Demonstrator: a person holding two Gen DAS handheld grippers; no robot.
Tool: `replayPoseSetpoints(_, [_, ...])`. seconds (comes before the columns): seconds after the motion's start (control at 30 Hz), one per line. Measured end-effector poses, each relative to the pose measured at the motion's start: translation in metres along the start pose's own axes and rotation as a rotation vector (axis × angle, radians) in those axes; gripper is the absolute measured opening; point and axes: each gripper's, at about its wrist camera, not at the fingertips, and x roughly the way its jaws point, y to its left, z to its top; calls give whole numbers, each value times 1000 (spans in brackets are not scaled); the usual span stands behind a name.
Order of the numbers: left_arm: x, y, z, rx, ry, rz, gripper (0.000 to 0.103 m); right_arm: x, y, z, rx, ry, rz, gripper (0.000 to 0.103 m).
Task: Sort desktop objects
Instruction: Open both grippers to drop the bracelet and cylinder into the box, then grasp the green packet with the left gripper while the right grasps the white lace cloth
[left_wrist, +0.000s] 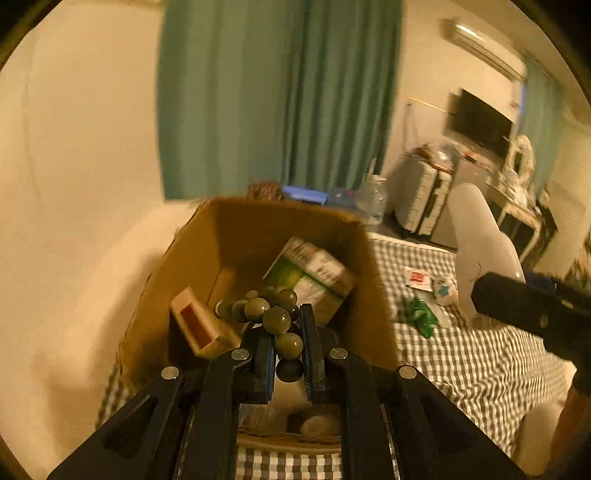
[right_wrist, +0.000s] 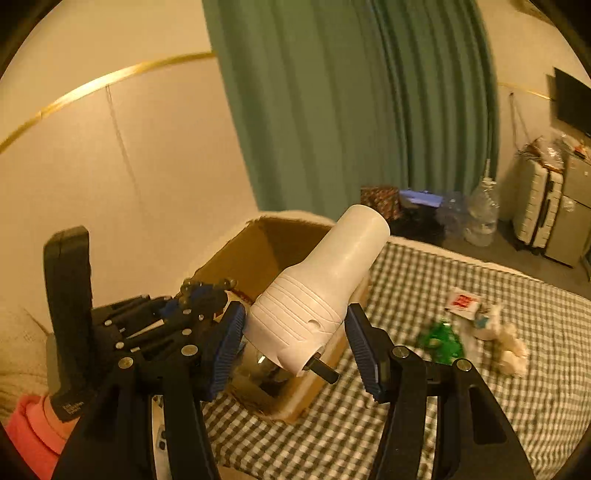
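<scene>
Left gripper (left_wrist: 289, 341) pinches string of olive-green round beads (left_wrist: 275, 317), dangling above open brown cardboard box (left_wrist: 258, 225) on green-checked tablecloth (left_wrist: 461, 362). Right gripper (right_wrist: 295, 338) clamps white plastic cylindrical appliance body (right_wrist: 321, 291), tilted, beside box. Green-white carton (left_wrist: 314, 275) lies inside box.

A lived-in bedroom at home: green curtains (right_wrist: 332, 110) hang ahead of the hand-held grippers, a wall television (left_wrist: 480, 122), an air conditioner (left_wrist: 484, 44) and a suitcase (right_wrist: 539, 206) stand to their right.
</scene>
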Motion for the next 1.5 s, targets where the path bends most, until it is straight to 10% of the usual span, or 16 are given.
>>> replayPoseSetpoints(0.2, [8, 11, -8, 21, -22, 26, 15, 42, 0, -2, 26, 69, 32, 57])
replayPoseSetpoints(0.27, [10, 14, -11, 7, -10, 10, 27, 52, -1, 5, 38, 60, 33, 59])
replayPoseSetpoints(0.33, [9, 16, -13, 8, -27, -6, 62, 50, -5, 11, 65, 31, 17, 75])
replayPoseSetpoints(0.63, [-16, -23, -14, 68, -69, -56, 92, -20, -50, 9, 93, -98, -95, 77])
replayPoseSetpoints(0.93, [-33, -122, -36, 138, -37, -170, 98, -100, -177, -83, 203, -99, -399, 81])
replayPoseSetpoints(1.5, [158, -234, -73, 76, 91, -107, 98, -42, -289, -132, 251, -1, -395, 81])
